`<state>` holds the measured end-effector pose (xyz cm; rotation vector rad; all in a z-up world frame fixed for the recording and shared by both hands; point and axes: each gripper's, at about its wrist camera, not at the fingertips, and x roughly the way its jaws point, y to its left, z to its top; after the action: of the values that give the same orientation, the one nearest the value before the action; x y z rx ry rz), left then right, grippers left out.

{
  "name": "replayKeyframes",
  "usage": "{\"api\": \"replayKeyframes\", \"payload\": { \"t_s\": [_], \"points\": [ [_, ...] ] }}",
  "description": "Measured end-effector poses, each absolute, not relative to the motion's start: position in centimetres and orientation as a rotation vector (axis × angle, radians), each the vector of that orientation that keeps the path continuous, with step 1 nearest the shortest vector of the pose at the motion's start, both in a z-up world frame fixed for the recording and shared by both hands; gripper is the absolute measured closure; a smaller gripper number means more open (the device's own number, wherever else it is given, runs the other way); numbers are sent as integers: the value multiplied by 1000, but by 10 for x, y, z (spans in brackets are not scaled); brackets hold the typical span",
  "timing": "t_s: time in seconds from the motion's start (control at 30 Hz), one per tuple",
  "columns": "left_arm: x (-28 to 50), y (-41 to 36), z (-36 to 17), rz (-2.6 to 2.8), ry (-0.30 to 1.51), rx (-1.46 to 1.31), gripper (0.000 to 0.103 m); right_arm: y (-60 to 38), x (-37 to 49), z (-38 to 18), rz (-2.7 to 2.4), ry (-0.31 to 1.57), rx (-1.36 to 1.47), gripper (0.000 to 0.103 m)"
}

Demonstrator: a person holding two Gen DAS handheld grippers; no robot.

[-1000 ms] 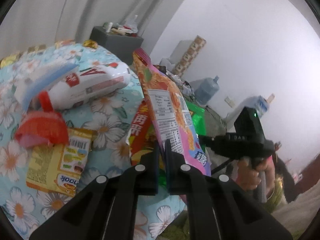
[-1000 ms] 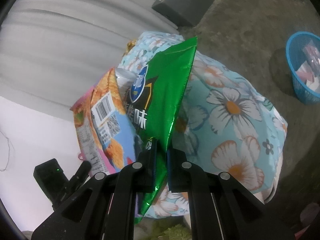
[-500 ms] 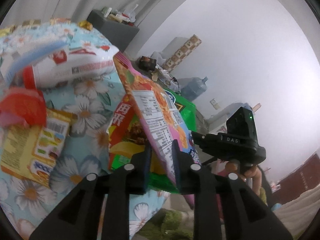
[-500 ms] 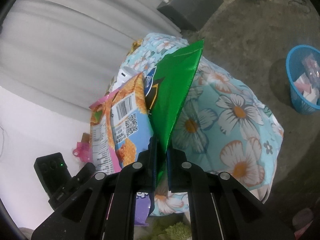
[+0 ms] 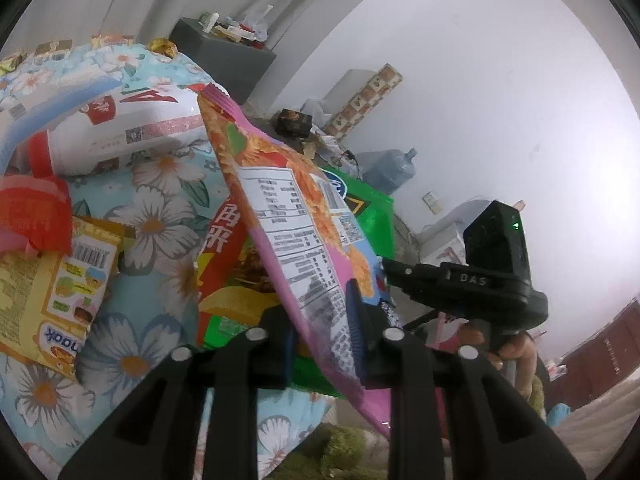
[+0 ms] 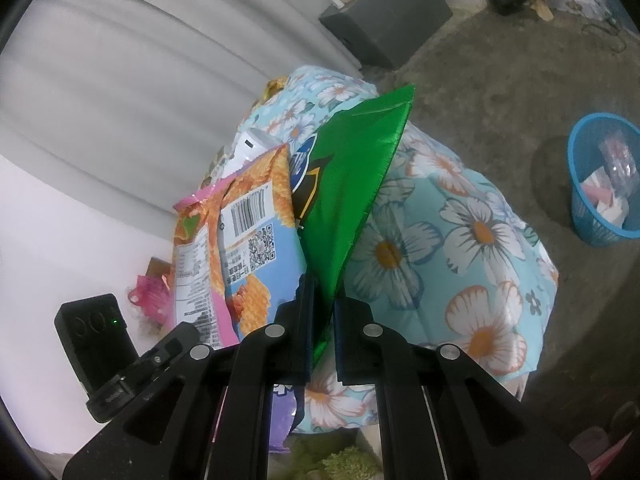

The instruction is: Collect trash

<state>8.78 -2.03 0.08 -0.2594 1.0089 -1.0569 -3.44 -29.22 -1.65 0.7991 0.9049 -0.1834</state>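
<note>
A pink and orange snack bag [image 5: 280, 200] stands tilted over the flowered tablecloth [image 5: 160, 216]. My left gripper [image 5: 322, 340] has the bag's lower edge between its pads, and its jaws are closing on it. Right behind it rises a green foil bag [image 6: 352, 184], also visible as the green bag [image 5: 372, 216] in the left wrist view. My right gripper [image 6: 323, 320] is shut on the green bag's bottom corner. The pink snack bag [image 6: 248, 240] leans against the green one. A hand holds the right gripper's body [image 5: 460, 280].
On the cloth lie a white bottle [image 5: 132, 128], a red wrapper [image 5: 36, 216], a yellow snack pack [image 5: 52, 292] and a red and green packet [image 5: 228, 280]. A blue basket [image 6: 604, 180] with trash stands on the floor. A grey cabinet [image 6: 392, 16] stands by the curtain.
My left gripper's jaws spread apart around the pink bag, then narrowed again, and it sank a little along the bag. The right gripper kept its grip on the green bag.
</note>
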Motion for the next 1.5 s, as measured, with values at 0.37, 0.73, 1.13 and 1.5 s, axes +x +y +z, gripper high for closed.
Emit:
{"api": "replayKeyframes", "payload": {
  "t_s": [0.37,0.73,1.13,1.5],
  "points": [
    [94,-7,26,-1075,907,-292,101,-309,-46,-16,-152,838,886,102],
    [115,-56,58,-1136,835,-226,101,-361,-89,-6,-189,662,1032,103],
    [101,-192,57,-1247,843,36,101,-425,-169,-5,-343,452,1169,103],
    [111,-343,15,-1329,998,200,101,-497,-209,-32,-503,331,1269,103]
  ]
}}
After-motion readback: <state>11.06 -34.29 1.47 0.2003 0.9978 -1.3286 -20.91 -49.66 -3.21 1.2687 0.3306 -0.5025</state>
